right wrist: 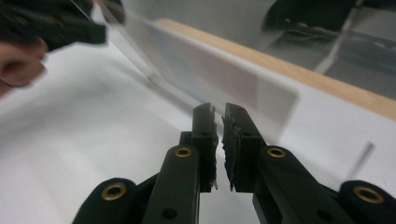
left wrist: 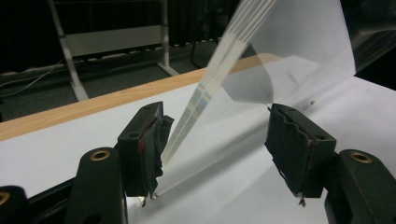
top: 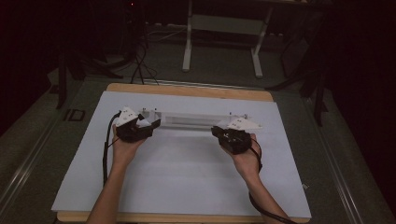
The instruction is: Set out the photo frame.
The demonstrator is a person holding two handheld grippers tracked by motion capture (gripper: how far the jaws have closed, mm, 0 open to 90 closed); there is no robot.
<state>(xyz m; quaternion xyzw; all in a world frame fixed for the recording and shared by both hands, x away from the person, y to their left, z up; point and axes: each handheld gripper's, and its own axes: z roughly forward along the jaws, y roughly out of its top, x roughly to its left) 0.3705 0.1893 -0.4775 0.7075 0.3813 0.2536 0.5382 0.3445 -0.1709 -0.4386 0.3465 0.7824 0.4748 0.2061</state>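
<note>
Left gripper [top: 148, 125], hand-held at the left end of a long, clear, transparent plastic sheet [top: 189, 119]: jaws spread wide in the left gripper view [left wrist: 212, 156], sheet edge passing between them close against the left jaw, well clear of the right jaw, not clamped. Right gripper [top: 219, 132], hand-held at the opposite end: jaws nearly together in the right gripper view [right wrist: 219, 142], a thin slit between the pads; whether the sheet edge is pinched there cannot be told. Transparent sheet [right wrist: 205, 77] standing on its long edge, tilted, across the far half of a white rectangular mat [top: 187, 172], spanning the gap between both grippers. Mat laid flat on a light wooden tabletop [top: 196, 90], wood showing along the far edge. White metal desk frame [top: 219, 35] on the floor beyond.
</note>
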